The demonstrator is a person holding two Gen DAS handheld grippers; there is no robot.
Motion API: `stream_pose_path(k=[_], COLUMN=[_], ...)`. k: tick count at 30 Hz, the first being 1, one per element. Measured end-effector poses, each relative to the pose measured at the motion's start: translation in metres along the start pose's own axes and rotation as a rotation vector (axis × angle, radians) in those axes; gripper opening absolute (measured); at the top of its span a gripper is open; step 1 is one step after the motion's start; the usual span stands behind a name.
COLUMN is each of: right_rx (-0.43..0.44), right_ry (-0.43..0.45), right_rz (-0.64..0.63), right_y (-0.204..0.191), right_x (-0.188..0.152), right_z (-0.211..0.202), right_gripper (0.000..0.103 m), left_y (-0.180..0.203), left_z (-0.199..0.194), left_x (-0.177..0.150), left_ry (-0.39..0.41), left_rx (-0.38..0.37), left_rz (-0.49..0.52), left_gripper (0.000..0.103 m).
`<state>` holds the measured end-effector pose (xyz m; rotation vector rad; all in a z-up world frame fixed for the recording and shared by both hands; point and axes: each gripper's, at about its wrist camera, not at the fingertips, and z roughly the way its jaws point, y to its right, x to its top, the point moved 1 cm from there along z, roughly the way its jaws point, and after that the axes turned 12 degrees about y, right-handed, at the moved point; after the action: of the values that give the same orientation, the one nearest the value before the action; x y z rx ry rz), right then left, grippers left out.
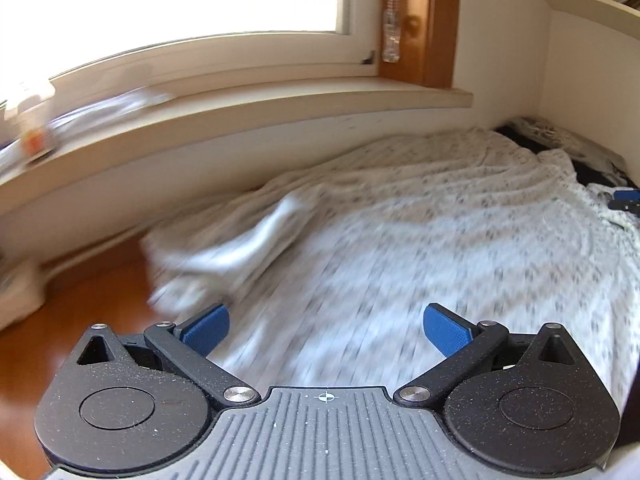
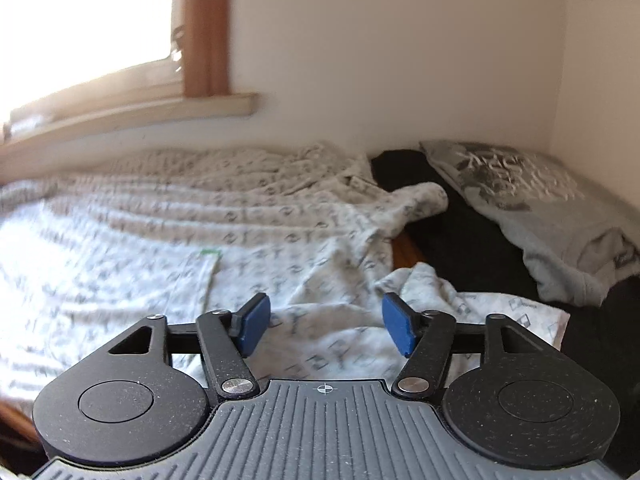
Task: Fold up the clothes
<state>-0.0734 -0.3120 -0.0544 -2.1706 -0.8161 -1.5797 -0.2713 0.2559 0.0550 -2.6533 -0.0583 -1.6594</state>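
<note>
L gripper (image 1: 326,330) apart, empty | R gripper (image 2: 324,326) apart, nothing clamped | printed white shirt (image 2: 248,236) spread on wooden worktop (image 1: 92,292) under window | risk: sleeve (image 2: 416,200) bunched nr grey tee (image 2: 532,208) & black garment (image 2: 460,236) → fold skews, snags neighbours

1. A white garment (image 2: 256,216) is showing a small grey print.
2. A grey shirt (image 2: 532,200) is showing a black-and-white graphic.
3. A black garment (image 2: 460,236) is lying plain.
4. The table (image 1: 92,308) is glowing orange-brown.
</note>
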Motion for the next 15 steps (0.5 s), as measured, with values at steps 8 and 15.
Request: stream_pose_path(k=[8,15], right_rx=[0.048,0.057], right_ry=[-0.001,-0.002], right_rz=[-0.107,-0.274], right_y=[-0.068,-0.114], right_x=[0.013,0.02], right_z=[0.041,0.056], right_gripper=[0.066,0.073], left_y=[-0.026,-0.013], left_z=[-0.046,-0.069], left_x=[-0.04,-0.053], left_ry=[-0.005,0.002], left_rx=[0.001,-0.061], left_rz=[-0.145,-0.145], left_gripper=[0.058,0.05])
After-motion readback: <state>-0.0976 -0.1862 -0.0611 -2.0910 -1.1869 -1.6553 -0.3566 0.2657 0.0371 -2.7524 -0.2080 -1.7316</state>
